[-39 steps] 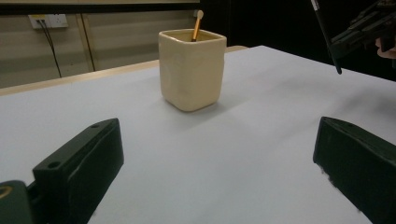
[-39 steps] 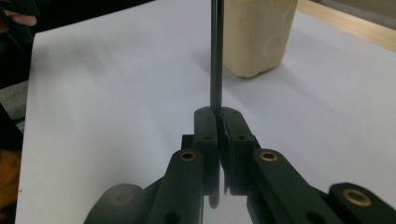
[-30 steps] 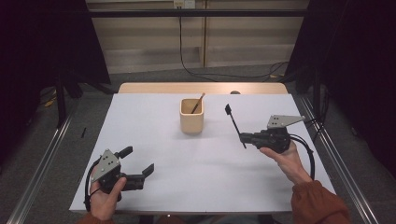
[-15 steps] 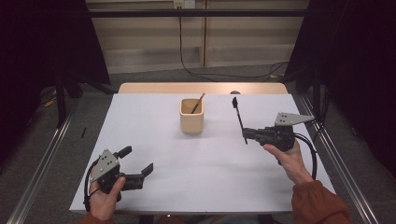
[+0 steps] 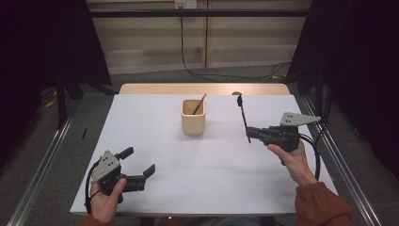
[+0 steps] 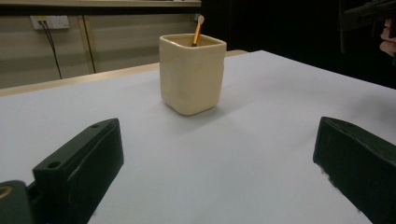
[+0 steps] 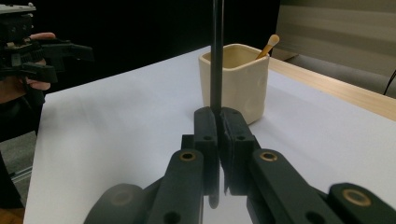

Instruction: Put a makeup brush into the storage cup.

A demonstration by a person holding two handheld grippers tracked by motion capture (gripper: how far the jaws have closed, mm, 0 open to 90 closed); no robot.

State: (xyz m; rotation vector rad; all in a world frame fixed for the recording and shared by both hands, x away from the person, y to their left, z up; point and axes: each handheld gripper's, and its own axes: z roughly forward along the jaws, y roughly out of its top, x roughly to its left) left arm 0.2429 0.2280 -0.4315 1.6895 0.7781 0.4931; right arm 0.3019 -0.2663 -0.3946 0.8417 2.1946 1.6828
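White tabletop [image 5: 211,165] ahead: right gripper [image 5: 249,133] clamps a thin black stick [image 5: 243,114], probably bound for the cream square cup [image 5: 193,117] ahead; left gripper [image 5: 141,170] wide.

My high view looks forward and down over the whole tabletop [image 5: 155,141]. My left gripper view sits low, facing the cup [image 6: 192,74] from nearby; my right gripper view faces it from the opposite side. All three share the cup.
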